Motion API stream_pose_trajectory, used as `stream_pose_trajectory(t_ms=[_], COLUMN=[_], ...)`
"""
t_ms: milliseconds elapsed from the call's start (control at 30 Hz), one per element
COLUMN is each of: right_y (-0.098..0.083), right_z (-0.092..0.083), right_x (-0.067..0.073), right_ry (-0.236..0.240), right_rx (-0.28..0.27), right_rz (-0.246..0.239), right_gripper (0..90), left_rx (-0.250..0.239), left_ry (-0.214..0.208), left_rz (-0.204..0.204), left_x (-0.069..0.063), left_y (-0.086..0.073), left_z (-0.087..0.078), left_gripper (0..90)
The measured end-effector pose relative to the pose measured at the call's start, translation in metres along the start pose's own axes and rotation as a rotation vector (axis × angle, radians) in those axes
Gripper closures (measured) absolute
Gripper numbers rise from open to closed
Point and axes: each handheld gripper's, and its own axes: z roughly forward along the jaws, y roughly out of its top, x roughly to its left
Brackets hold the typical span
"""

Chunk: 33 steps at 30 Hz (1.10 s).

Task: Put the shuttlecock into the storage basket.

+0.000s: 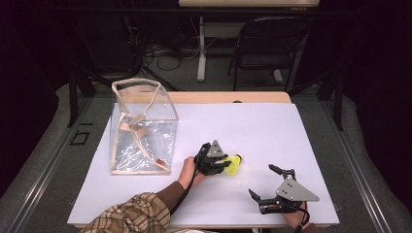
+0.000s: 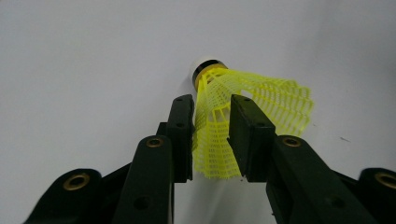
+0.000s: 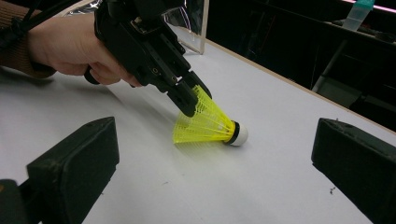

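Observation:
A yellow mesh shuttlecock with a white cork tip lies on its side on the white table. My left gripper is shut on its skirt. In the left gripper view the two black jaws pinch the mesh of the shuttlecock, and the cork points away. My right gripper rests open near the table's front right edge, nothing between its jaws. The right gripper view looks across at the shuttlecock, whose cork touches the table, and at the left gripper and the hand holding it.
A clear plastic bag with beige trim stands open-topped at the table's left. A black folding chair and cables sit on the floor beyond the far edge.

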Motion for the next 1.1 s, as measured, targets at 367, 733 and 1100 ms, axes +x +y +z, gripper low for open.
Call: stream_pose_trajectory(t_ms=[367, 733, 1100], right_y=[-0.0001, 0.0000, -0.0001], right_z=[0.0002, 0.0001, 0.0002], right_x=[0.0000, 0.0000, -0.0001], right_ry=[0.001, 0.000, -0.001], right_rx=[0.003, 0.002, 0.004], right_rz=[-0.004, -0.003, -0.002], right_gripper=[0.4, 0.5, 0.5], left_rx=[-0.010, -0.010, -0.027], left_ry=[0.020, 0.002, 0.003], left_rz=[-0.015, -0.008, 0.003], left_x=[-0.0009, -0.0001, 0.0002], left_y=[-0.0009, -0.0011, 0.0018], left_z=[0.0008, 0.0016, -0.0037], left_gripper=[80.9, 88.4, 89.0])
